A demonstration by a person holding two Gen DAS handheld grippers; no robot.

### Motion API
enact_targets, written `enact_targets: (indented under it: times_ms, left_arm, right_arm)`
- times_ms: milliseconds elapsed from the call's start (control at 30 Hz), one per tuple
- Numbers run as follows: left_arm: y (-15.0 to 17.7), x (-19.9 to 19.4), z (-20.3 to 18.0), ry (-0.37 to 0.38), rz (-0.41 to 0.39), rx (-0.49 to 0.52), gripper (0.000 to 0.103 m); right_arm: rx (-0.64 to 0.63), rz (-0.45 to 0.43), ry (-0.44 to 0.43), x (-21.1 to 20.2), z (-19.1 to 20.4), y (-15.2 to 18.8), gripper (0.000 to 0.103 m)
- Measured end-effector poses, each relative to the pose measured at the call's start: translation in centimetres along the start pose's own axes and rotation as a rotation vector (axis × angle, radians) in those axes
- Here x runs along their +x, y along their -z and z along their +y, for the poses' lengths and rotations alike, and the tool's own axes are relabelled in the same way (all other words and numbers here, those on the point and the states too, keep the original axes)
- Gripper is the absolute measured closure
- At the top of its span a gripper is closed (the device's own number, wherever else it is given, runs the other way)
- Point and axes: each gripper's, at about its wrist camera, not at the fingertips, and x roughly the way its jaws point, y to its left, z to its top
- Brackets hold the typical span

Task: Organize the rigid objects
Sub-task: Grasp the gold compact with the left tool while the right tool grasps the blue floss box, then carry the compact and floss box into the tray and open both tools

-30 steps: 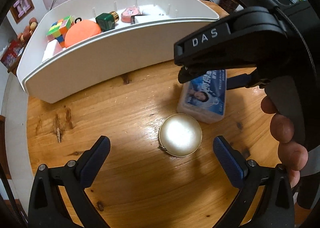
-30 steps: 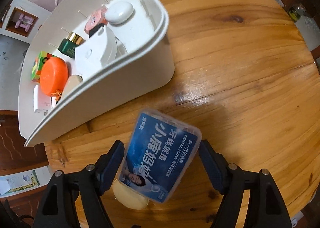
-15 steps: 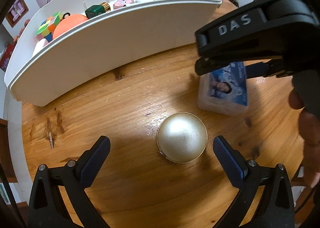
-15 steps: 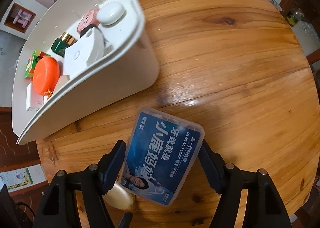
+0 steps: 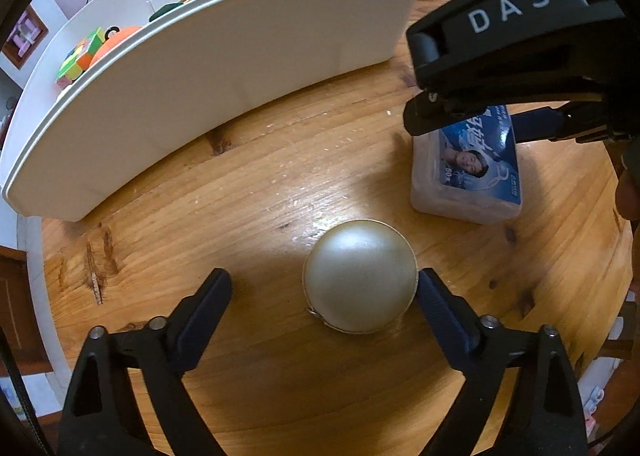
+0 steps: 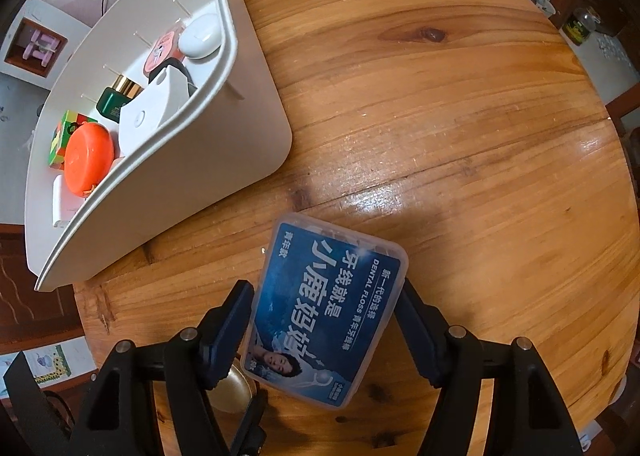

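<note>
A round pearl-coloured case (image 5: 360,276) lies on the wooden table (image 5: 240,196). My left gripper (image 5: 324,290) is open around it; the right finger (image 5: 440,308) touches its side, the left finger (image 5: 208,304) stands apart. A clear dental floss box with a blue label (image 6: 324,308) lies flat on the table, also in the left wrist view (image 5: 472,164). My right gripper (image 6: 324,316) is open with both fingers close beside the box. A white curved bin (image 6: 192,160) holds several items.
In the bin are an orange round case (image 6: 88,158), a colourful cube (image 6: 64,132), a green bottle (image 6: 116,98), a white device (image 6: 154,112) and a white oval case (image 6: 200,36). The table edge (image 6: 616,296) curves at the right.
My left gripper has moved forward and lower so the pearl case now sits between its fingers. My right gripper has come down around the floss box, fingers narrower.
</note>
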Motion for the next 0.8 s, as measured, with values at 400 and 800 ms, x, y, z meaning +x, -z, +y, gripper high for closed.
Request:
enact_targets:
  times_ms: [400,800]
  left_arm:
    - [0.1,-0.4,-1.3,0.021,-0.008,0.074,0.044]
    - [1.1,-6.7,2.6,0.032,-0.122,-0.008,0.044]
  right_arm:
    - [-0.018,-0.001,0.008,0.5,1.2,0.3,0.033]
    - [-0.111,-0.046,-0.016,-1.0,2.9,2.9,0.034]
